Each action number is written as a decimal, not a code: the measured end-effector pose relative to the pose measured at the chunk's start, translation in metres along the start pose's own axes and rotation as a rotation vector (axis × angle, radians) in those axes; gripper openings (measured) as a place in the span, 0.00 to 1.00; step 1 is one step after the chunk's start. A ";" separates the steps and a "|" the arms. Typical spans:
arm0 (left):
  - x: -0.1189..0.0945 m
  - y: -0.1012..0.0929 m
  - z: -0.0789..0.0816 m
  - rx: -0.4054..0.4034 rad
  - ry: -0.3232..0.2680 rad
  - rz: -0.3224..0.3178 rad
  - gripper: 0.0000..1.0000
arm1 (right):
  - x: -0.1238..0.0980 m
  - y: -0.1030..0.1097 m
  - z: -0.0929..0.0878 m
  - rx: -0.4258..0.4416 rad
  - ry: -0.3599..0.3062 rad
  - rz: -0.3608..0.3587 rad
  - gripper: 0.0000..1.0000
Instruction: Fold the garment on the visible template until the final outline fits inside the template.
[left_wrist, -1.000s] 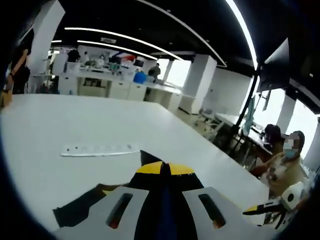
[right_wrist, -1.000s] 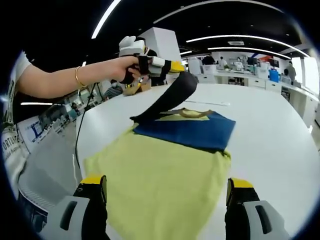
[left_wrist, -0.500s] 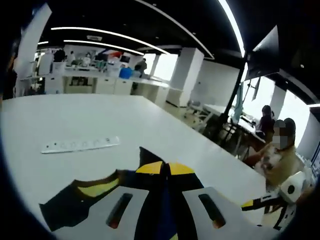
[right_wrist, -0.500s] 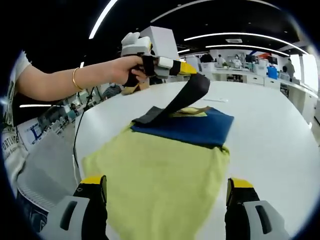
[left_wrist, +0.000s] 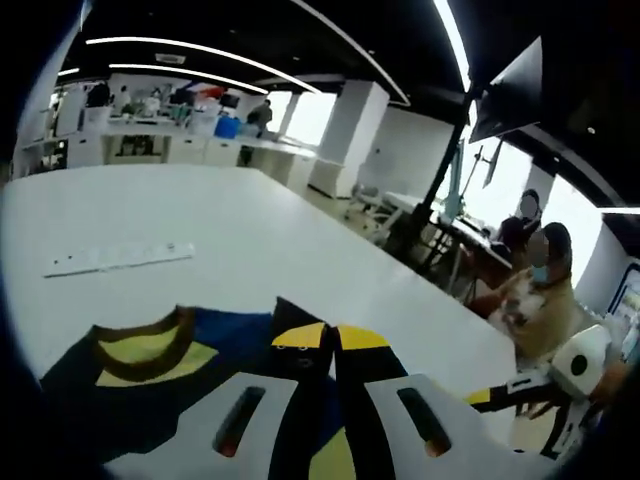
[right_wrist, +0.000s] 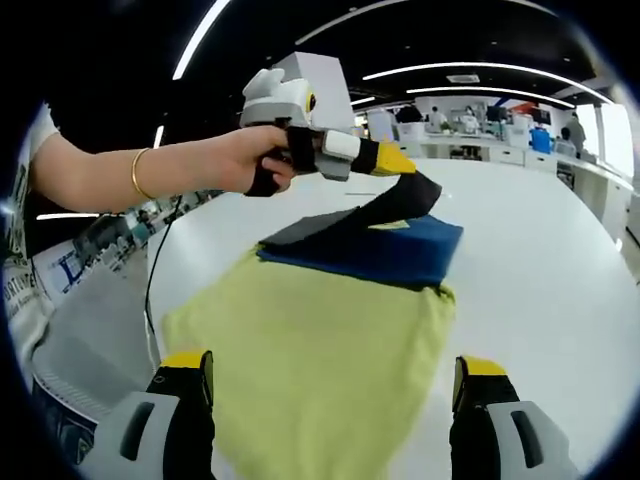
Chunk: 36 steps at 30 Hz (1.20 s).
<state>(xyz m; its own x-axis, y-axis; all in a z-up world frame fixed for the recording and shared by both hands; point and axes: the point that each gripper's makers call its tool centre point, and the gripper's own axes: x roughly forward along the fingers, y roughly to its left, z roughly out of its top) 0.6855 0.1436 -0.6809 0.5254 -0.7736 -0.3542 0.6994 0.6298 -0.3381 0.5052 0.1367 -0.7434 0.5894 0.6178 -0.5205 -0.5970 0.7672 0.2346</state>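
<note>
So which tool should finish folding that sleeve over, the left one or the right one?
Probably the left tool: it is shut on the dark sleeve, lifted above the garment. The right tool is open, holding nothing, near the yellow hem.

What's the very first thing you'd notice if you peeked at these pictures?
In the right gripper view, a big yellow and blue garment lies spread across the white table, and the left gripper, held in a person's hand, lifts its dark sleeve above the blue part. The right gripper waits open at the yellow near edge.
</note>
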 end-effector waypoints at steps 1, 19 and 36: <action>0.001 0.001 -0.004 -0.002 0.008 0.001 0.00 | 0.000 0.000 0.000 0.001 0.000 0.000 0.99; 0.009 -0.017 -0.035 -0.009 0.043 -0.096 0.20 | 0.000 -0.003 0.002 0.007 -0.010 0.003 0.99; -0.049 -0.013 -0.030 0.156 -0.022 -0.102 0.83 | -0.007 0.013 0.012 -0.080 0.021 0.094 0.99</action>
<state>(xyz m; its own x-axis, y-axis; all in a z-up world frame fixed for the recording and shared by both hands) 0.6361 0.1761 -0.6852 0.4576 -0.8352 -0.3052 0.8150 0.5312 -0.2316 0.4996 0.1446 -0.7263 0.5175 0.6820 -0.5167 -0.6914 0.6891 0.2171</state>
